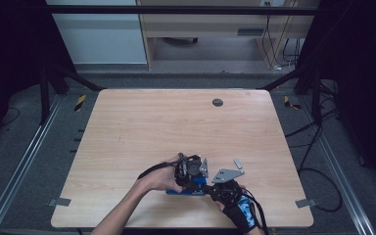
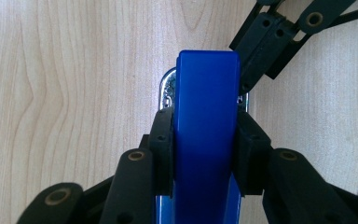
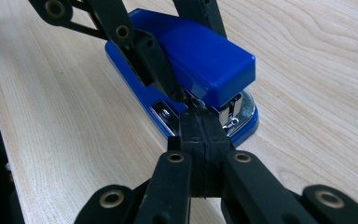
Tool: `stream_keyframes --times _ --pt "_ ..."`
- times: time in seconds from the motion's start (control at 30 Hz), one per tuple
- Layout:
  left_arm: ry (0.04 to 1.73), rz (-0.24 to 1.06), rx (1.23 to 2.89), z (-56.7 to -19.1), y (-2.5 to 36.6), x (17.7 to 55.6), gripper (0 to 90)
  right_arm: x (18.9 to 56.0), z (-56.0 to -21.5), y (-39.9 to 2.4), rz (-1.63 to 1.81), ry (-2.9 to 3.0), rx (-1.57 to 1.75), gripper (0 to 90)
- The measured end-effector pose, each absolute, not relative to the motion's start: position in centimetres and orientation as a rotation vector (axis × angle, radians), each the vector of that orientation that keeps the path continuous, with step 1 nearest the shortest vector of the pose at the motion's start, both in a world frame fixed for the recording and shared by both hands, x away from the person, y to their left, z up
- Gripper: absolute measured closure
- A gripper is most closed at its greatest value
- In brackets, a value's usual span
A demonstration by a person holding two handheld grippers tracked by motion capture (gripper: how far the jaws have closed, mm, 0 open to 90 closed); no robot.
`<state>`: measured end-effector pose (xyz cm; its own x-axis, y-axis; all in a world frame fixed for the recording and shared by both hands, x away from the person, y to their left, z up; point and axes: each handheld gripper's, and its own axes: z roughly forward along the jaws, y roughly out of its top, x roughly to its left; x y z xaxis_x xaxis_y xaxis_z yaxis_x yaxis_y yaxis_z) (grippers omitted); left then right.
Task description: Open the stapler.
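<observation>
Stapler [image 2: 207, 126], blue plastic top over a bright metal base, lies flat on the surface [image 1: 142, 127] near the lower middle of the high view, just in front of my two hands.

Left tongs [image 2: 207, 140]: clamped across the stapler's blue top arm, one pad on each long side, roughly mid-length; in the left gripper view the body runs up the centre of the frame between my pads. Right tongs [image 3: 204, 135]: pressed together with nothing between them, tips at the stapler's mouth at centre frame, touching or just short of the metal under the nose; I cannot tell which.

Handling judgement: rigid, moderately weighty for its size because of the metal base and spring. The glossy plastic sides look slick, so a side pinch could slide if I lift fast. The top arm is hinged at the rear, so pushing at the nose will make it rock. Best hold: across the body where I am now, near the middle.

A small grey piece [image 1: 238, 162] lies on the surface just right of the hands.
</observation>
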<state>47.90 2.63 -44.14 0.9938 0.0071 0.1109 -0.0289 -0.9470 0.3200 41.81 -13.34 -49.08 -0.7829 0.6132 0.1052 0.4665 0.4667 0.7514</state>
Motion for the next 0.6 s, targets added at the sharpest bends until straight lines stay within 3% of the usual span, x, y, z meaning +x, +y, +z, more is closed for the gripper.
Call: stream_keyframes --times 0.6 --pt "0.016 0.13 2.749 -43.29 3.65 47.92 65.1 41.82 -49.08 -13.4 1.214 2.533 0.944 90.0"
